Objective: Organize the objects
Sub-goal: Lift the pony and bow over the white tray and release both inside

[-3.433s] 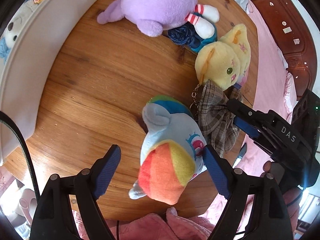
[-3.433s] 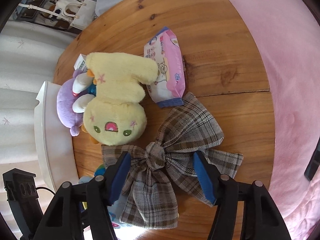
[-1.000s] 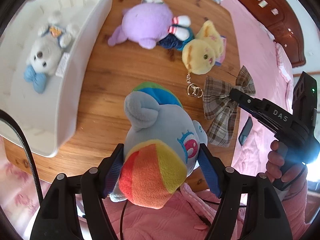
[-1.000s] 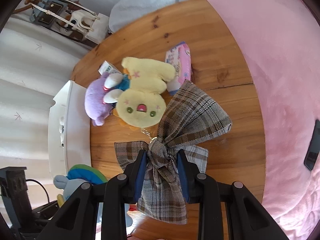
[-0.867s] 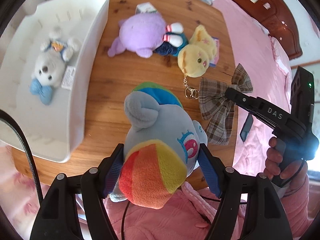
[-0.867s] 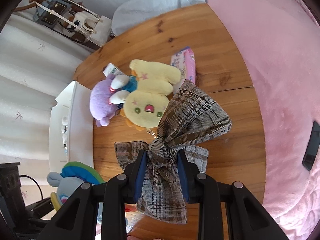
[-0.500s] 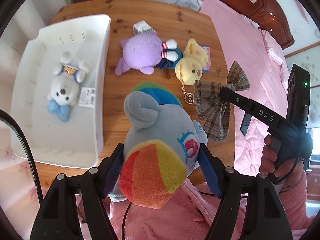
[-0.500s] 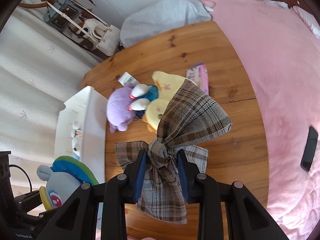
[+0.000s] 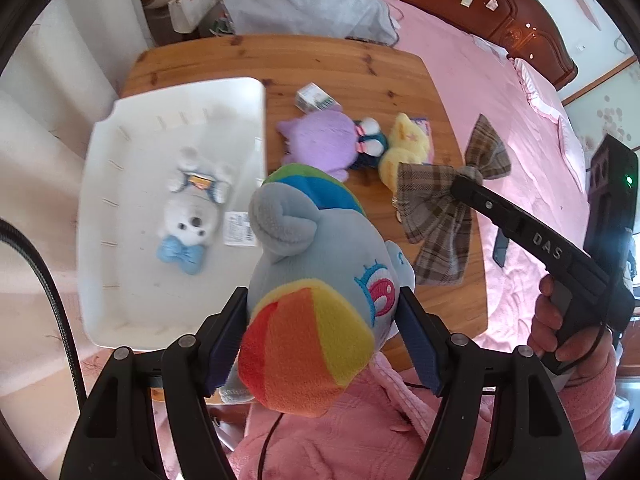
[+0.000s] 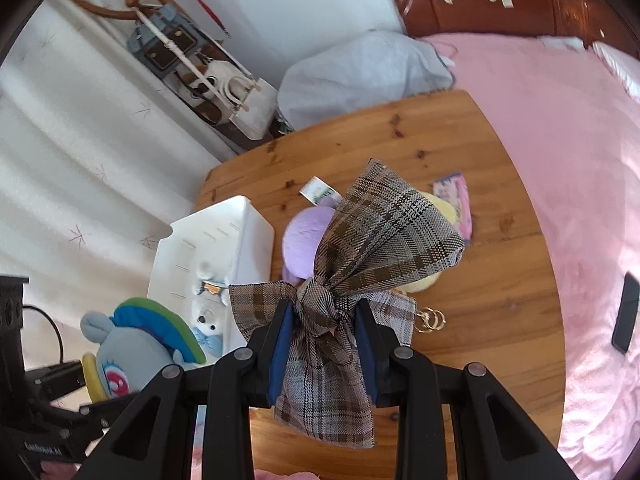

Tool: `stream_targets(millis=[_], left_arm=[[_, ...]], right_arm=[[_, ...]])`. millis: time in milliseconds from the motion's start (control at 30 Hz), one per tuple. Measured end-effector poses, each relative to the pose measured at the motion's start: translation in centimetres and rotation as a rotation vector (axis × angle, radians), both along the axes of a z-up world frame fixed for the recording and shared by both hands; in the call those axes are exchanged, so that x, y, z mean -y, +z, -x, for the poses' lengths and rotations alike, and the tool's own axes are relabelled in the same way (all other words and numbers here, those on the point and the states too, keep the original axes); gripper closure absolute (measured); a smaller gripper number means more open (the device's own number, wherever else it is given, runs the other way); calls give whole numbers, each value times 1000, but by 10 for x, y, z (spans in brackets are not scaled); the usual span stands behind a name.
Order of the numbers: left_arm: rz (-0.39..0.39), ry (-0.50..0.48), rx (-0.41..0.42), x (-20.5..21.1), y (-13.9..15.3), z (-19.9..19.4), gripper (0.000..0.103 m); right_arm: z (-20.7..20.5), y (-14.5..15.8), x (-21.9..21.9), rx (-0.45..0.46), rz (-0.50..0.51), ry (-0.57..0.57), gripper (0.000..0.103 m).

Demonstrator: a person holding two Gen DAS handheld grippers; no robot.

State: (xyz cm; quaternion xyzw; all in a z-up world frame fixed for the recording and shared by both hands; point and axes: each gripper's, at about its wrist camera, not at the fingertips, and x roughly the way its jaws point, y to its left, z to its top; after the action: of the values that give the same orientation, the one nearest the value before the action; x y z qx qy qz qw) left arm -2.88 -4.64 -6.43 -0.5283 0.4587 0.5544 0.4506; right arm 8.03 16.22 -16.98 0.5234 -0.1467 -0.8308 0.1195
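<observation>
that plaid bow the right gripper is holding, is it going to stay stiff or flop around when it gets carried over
Probably floppy: the plaid bow is thin woven cloth, and its tails hang limp below the right gripper, which pinches only the knot. It looks light for its size. The loops may sway, but a slip seems unlikely with the knot bunched between the pads.

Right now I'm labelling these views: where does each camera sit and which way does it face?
Left wrist: on the left gripper, facing down at the held rainbow plush, white bin and table; pink sleeve shows.
Right wrist: on the right gripper, angled down past the clamped plaid bow.
Shared: bin, purple plush, both held things.
</observation>
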Motion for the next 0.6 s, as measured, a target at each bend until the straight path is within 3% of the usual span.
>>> stream_targets(millis=[600], left_arm=[[4, 9, -83, 1, 15, 95, 28]], right_arm=[[-13, -2, 98, -62, -14, 49, 71]])
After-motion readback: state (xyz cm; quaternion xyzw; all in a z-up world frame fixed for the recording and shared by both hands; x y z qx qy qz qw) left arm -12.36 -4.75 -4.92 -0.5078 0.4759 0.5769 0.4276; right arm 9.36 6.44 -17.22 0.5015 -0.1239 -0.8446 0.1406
